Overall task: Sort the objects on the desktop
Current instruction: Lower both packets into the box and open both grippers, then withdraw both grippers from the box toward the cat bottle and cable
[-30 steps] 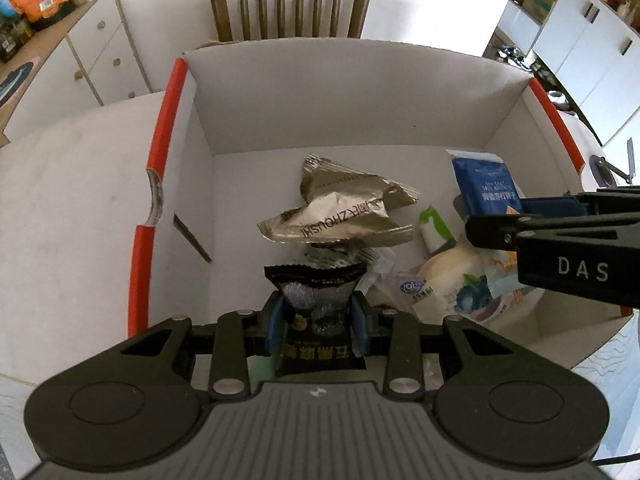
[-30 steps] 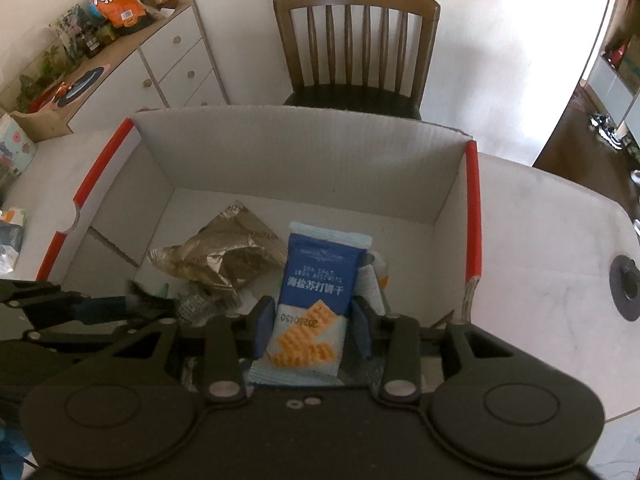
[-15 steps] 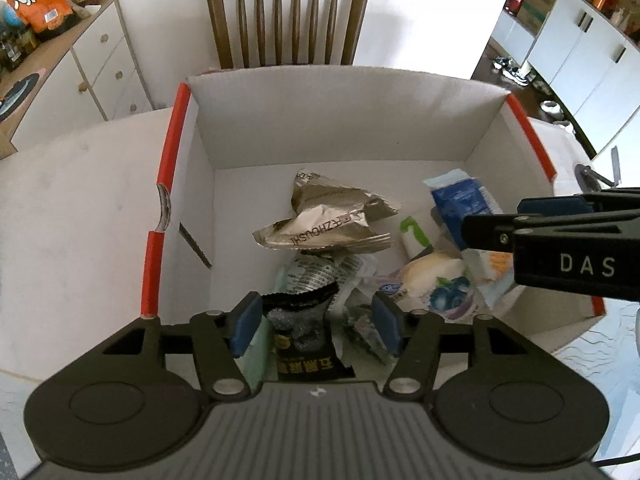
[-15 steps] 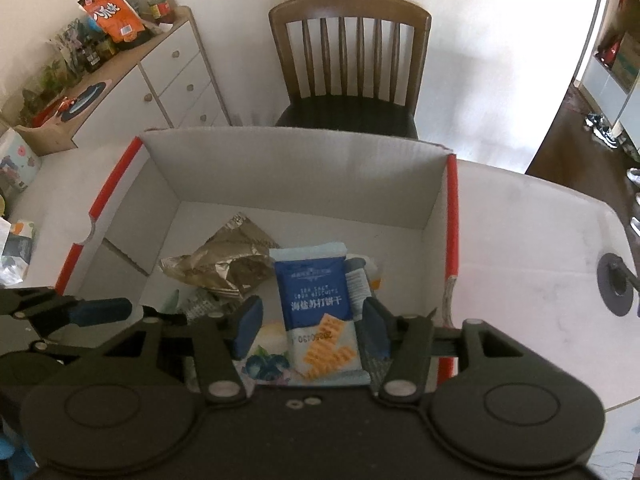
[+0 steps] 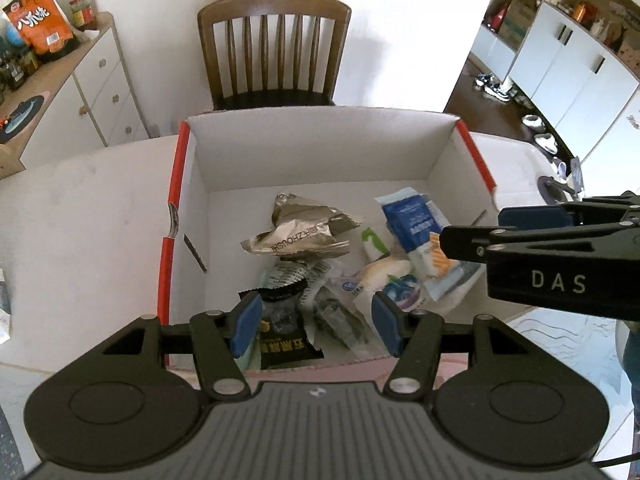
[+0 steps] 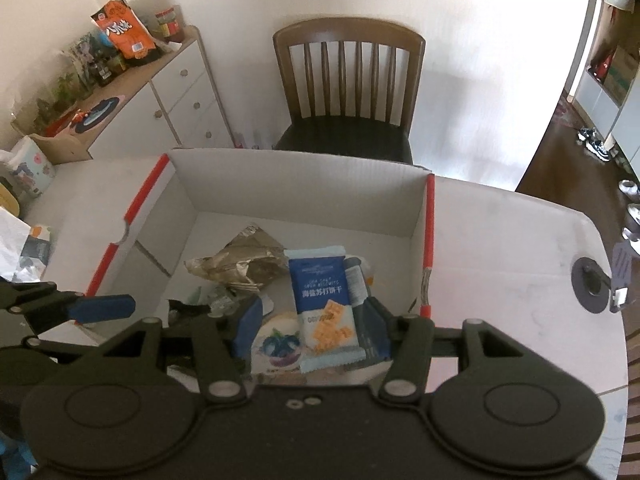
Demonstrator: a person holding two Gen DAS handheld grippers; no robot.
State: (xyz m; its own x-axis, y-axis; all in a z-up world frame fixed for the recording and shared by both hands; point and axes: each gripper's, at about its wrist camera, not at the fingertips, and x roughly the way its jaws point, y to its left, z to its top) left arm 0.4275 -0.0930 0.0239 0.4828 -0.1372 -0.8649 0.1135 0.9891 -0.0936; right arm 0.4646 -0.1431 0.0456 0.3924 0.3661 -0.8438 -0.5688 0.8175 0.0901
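Jaws apart over crumpled snack packets (image 5: 298,236)

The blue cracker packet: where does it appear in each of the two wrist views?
Left wrist: blue cracker packet lies at right of centre, inside the cardboard box.
Right wrist: the packet lies low at centre, between the open fingers.
Shared landmark: the wooden chair behind the box.
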